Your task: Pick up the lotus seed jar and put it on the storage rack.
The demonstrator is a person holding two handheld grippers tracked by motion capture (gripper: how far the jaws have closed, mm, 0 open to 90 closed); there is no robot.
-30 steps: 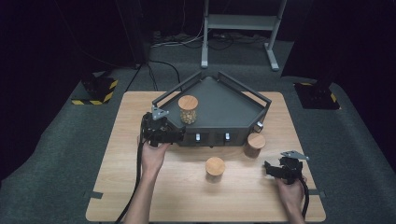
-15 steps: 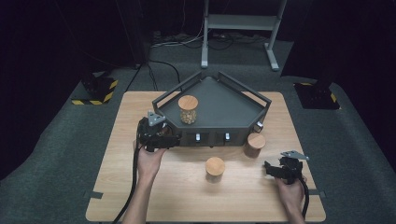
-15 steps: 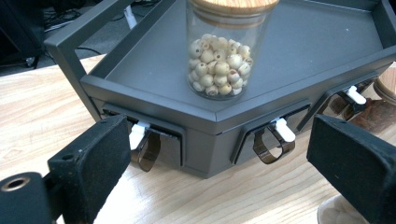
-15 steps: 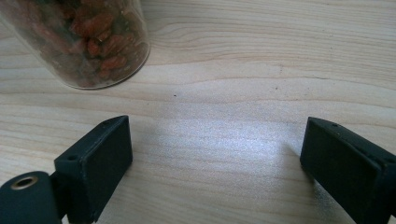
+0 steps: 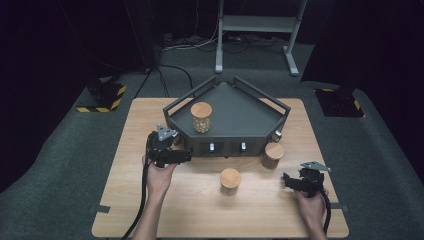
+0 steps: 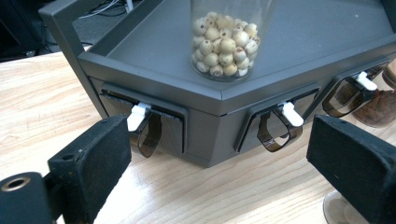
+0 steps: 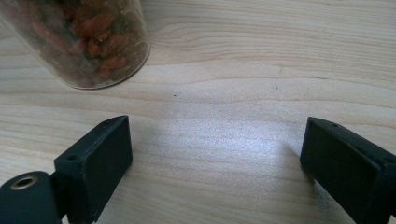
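Observation:
A dark grey five-sided stand (image 5: 250, 117) with drawers along its front sits at the table's middle. On it stands a glass jar of pale round seeds (image 5: 201, 118) (image 6: 223, 42) with a wooden lid. My left gripper (image 5: 186, 156) (image 6: 219, 158) is open just off the stand's front left, facing two drawer pulls (image 6: 144, 127) (image 6: 284, 122) with nothing between its jaws. My right gripper (image 5: 289, 181) (image 7: 215, 158) is open low over bare wood at the right. A jar of red-brown berries (image 7: 84, 42) stands ahead of it to its left.
Two wooden-lidded jars stand on the table in front of the stand, one in the middle (image 5: 230, 181) and one by the stand's right corner (image 5: 273, 155) (image 6: 379, 103). A third drawer pull (image 6: 362, 81) is on the right face. The wooden table (image 5: 130, 150) is bare at its left.
My left gripper has drawn back slightly toward the person, away from the stand's left front. The right gripper and the jars have stayed put.

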